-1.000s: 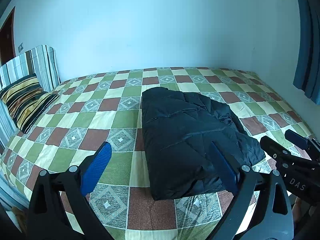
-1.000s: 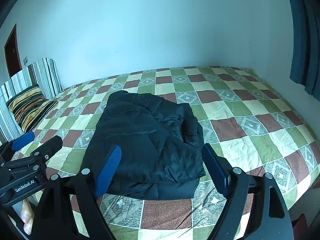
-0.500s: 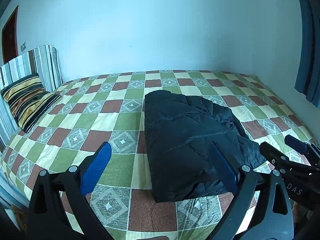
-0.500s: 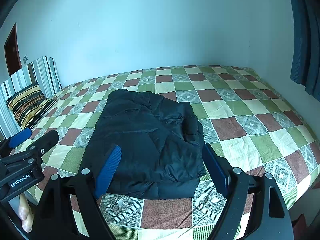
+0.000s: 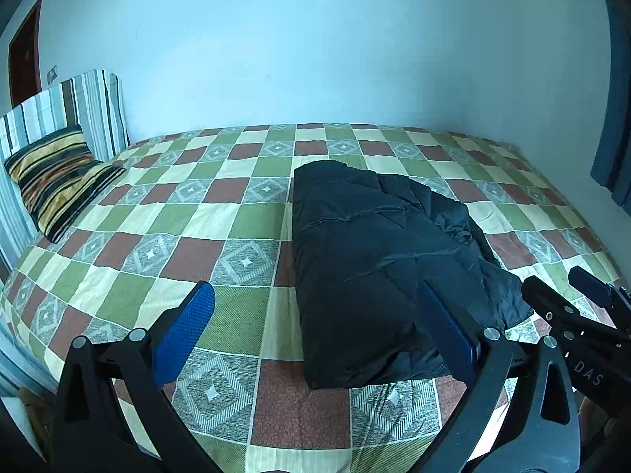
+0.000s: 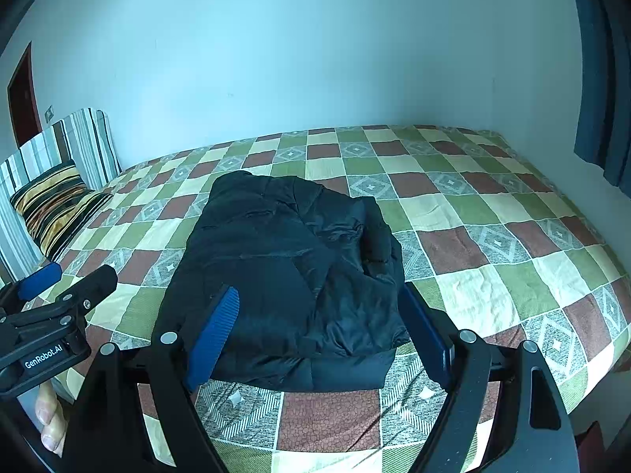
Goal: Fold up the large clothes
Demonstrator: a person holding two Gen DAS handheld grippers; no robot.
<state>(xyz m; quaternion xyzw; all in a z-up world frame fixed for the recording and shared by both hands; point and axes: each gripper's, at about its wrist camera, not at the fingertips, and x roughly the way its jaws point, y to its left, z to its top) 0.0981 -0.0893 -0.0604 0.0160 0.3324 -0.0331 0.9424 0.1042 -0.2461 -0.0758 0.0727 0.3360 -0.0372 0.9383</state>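
Bed (image 5: pixel 244 213), covered by a checked quilt of green, cream, brown and grey squares, is carrying a folded black puffer jacket (image 5: pixel 378 260). The jacket is lying as a thick, roughly rectangular bundle near the middle of the quilt, its long axis running from the near edge of the bed toward the far wall; its near end is sitting close to the bed's front edge, and a looser, crumpled part is showing on its right side.

Left hand-held gripper (image 5: pixel 315 335) is hovering over the near edge of the bed with its blue-padded fingers (image 5: pixel 185 335) standing wide apart and gripping nothing; in the left wrist view the jacket's near left corner is lying behind the right finger. Right hand-held gripper (image 6: pixel 319 331) is likewise hovering with its fingers spread wide and empty, framing the jacket's near end without touching it. Each gripper is appearing at the edge of the other's view, just beside it.

A person's fingertips (image 6: pixel 49 418) are showing at the lower left of the right wrist view. A striped pillow (image 5: pixel 55 181) is leaning against a striped headboard cushion (image 5: pixel 67 114) at the left end of the bed. A dark blue curtain (image 6: pixel 599 75) is hanging at the right.
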